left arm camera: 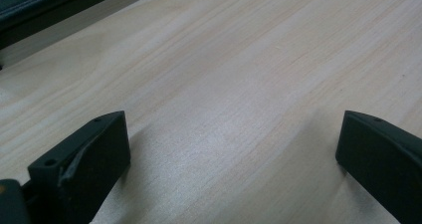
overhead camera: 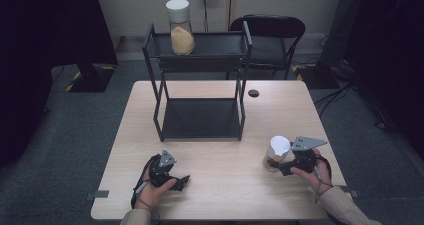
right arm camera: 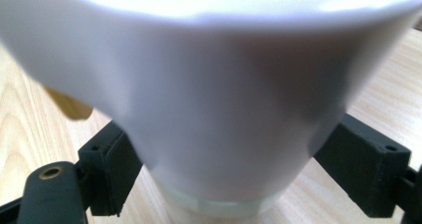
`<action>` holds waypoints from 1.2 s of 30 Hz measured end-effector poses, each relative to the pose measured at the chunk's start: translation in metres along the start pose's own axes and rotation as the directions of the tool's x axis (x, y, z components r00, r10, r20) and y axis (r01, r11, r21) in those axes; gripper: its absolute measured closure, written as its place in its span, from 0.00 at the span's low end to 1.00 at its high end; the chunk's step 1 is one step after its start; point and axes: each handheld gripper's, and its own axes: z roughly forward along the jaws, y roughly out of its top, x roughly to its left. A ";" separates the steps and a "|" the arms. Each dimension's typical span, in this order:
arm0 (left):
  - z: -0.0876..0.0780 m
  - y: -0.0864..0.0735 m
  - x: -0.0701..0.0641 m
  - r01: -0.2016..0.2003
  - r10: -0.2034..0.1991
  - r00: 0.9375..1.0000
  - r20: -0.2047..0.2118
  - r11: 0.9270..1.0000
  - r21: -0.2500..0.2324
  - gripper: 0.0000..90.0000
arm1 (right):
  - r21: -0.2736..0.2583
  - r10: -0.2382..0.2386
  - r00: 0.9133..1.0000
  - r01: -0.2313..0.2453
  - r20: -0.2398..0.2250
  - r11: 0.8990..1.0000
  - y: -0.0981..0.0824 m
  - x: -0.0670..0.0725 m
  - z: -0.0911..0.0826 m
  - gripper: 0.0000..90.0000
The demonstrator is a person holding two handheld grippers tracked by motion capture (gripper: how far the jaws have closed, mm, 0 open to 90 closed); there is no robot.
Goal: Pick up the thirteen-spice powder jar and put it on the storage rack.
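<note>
White-lidded jar of tan grains at near right of counter, gripped by right tongs across lid, jaws pressed to either side, seemingly for carrying. Left tongs released, jaws wide, resting idle on bare wood. Second jar, half full of similar grains, upright on top tier of black rack, lower tier vacant.

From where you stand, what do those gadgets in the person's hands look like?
Each is a black hand-held claw, the left claw and the right claw, with two blocky black jaws, a grey three-cornered plate on top and a thin trailing cable. The person wears beige sleeves.
</note>
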 end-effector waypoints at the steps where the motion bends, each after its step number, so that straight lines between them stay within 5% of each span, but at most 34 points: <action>1: 0.000 0.000 0.000 0.000 0.000 1.000 0.000 1.000 0.000 0.00 | -0.015 0.006 1.000 -0.006 -0.005 1.000 -0.002 -0.002 0.000 0.20; 11: 0.000 0.000 0.000 0.000 0.000 1.000 0.000 1.000 0.000 0.00 | -0.073 -0.020 0.998 0.016 -0.061 0.997 -0.006 -0.011 0.003 0.33; 22: 0.000 0.000 0.000 0.000 0.000 1.000 0.000 1.000 0.000 0.00 | -0.057 -0.050 0.998 0.048 -0.043 0.997 0.002 -0.003 0.005 0.34; 36: 0.000 0.000 0.000 0.000 0.000 1.000 0.000 1.000 0.000 0.00 | -0.047 -0.005 0.998 0.002 -0.058 0.999 0.026 -0.001 0.021 0.34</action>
